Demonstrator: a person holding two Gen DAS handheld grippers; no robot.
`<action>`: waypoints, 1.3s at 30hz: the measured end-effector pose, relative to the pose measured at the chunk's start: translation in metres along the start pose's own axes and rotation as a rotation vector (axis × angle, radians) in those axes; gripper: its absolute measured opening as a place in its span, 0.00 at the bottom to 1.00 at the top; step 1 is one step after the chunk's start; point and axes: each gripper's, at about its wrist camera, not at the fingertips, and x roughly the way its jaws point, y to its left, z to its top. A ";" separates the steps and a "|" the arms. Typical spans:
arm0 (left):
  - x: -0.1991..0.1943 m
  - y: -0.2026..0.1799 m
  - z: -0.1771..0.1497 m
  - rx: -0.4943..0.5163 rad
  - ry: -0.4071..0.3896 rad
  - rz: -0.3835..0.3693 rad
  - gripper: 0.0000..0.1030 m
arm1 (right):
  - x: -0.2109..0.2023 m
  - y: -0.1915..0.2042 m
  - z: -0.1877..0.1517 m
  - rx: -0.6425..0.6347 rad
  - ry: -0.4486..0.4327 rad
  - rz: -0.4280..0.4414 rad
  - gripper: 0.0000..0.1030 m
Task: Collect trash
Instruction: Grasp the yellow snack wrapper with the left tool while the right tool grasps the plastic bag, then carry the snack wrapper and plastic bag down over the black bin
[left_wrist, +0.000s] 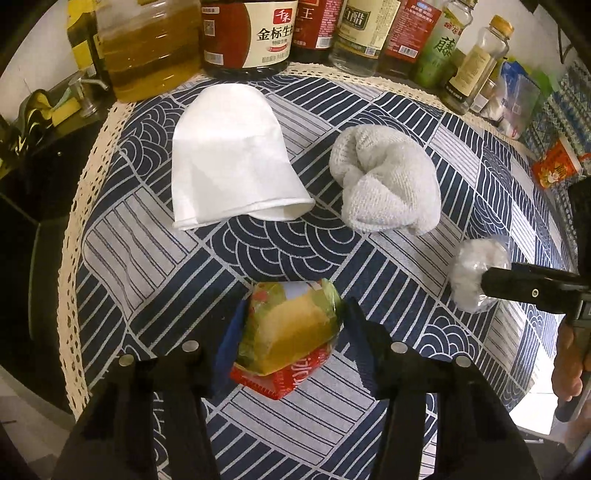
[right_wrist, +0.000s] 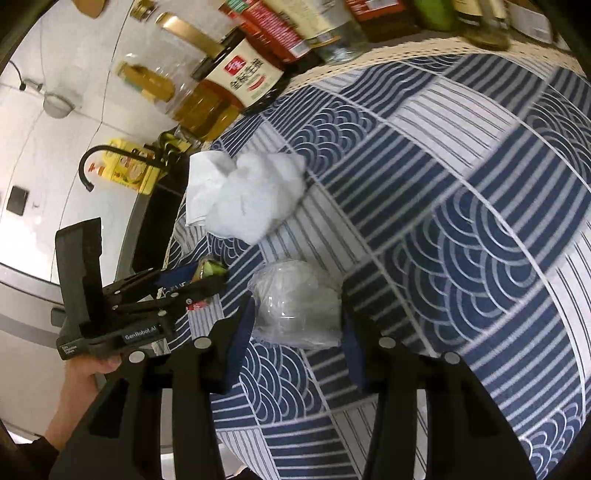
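Left tongs (left_wrist: 291, 328) clamped on crumpled snack wrapper (left_wrist: 290, 332); right tongs (right_wrist: 297, 314) narrowed around plastic-wrapped wad (right_wrist: 295, 306), contact unclear. Risk: slippery film squirting free; wrapper tearing.

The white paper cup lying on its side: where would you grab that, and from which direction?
Across its flattened wall near the middle, coming from above. The paper cup lies squashed on the tablecloth, its open rim facing the camera, so only its flat sides offer the fingers a pinch.

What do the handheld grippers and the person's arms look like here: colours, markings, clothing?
Both grippers are black plastic with silver round fasteners and dark blue pads inside the fingers. The left gripper has a boxy body with white "GenRobot.AI" lettering on a small label. A dark sleeve shows at the person's left wrist. No cables visible.
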 end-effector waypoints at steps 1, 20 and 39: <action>-0.001 -0.001 -0.001 0.002 0.000 -0.001 0.50 | -0.003 -0.002 -0.003 0.006 -0.006 -0.001 0.44; -0.063 -0.012 -0.048 0.059 -0.097 -0.074 0.50 | -0.028 0.044 -0.069 0.023 -0.077 -0.037 0.44; -0.129 -0.002 -0.122 0.122 -0.208 -0.194 0.50 | -0.050 0.120 -0.150 0.023 -0.175 -0.124 0.44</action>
